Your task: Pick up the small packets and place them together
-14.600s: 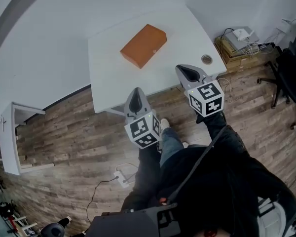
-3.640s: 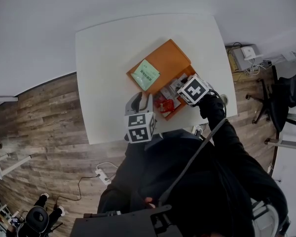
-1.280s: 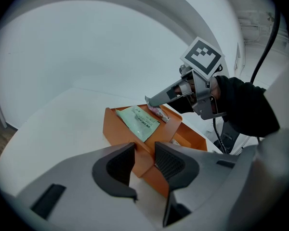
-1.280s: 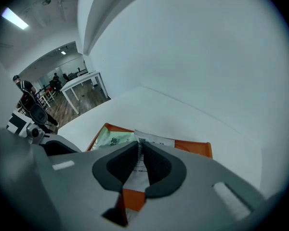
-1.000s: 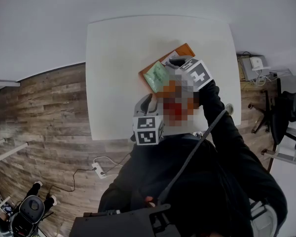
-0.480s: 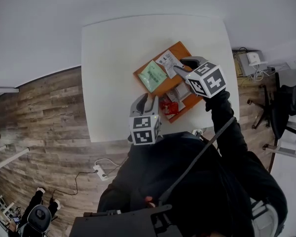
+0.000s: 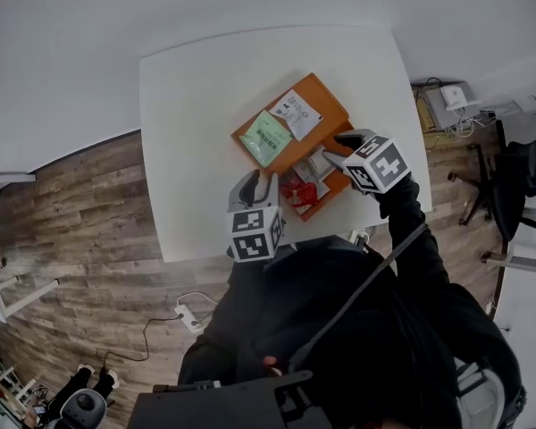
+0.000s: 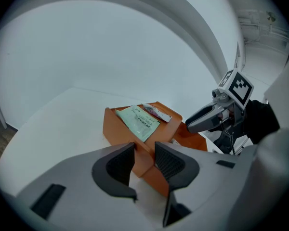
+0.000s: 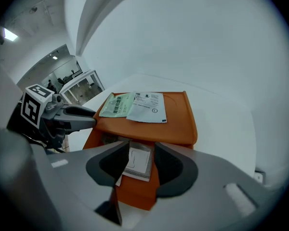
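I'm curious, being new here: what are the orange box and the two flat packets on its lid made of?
The orange box looks like matte cardboard or thin plastic: thin flat walls, no shine. The green packet and the white packet seem printed sachets, paper or plastic film; too small to tell which.

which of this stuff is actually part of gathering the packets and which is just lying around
Job: green packet, white packet, red packets, pale packet, orange box.
Lying about: power strip, office chair, white device.
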Motion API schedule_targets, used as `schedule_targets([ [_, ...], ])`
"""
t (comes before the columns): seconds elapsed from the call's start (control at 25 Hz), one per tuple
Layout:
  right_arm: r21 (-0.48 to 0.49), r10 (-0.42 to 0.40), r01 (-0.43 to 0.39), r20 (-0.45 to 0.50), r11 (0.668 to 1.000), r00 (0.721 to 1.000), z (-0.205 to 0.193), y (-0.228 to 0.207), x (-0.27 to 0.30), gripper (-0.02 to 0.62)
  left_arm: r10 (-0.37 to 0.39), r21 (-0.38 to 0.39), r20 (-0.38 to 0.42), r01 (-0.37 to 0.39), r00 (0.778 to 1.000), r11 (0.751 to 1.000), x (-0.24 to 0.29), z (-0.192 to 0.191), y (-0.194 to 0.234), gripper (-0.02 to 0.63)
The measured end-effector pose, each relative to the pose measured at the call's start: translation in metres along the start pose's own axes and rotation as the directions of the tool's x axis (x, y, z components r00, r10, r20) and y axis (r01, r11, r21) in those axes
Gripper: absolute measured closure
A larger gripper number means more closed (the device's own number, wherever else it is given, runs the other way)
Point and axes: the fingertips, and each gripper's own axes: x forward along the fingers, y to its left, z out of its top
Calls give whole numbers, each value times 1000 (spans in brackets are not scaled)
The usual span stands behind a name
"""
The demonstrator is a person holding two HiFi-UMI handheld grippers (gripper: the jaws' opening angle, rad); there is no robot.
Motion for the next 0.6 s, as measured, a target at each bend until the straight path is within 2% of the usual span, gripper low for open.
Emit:
schedule_targets([
  [0.32,-41,57,-63,-128,997,990,-22,11,29,423,10,-3,1,-10,1000,1000,0,-1,0,480],
  [0.6,-58,70,-83,-209,995,976,-31,11,46,387,13,-9,7,-13,1000,1000,0,0,0,480],
])
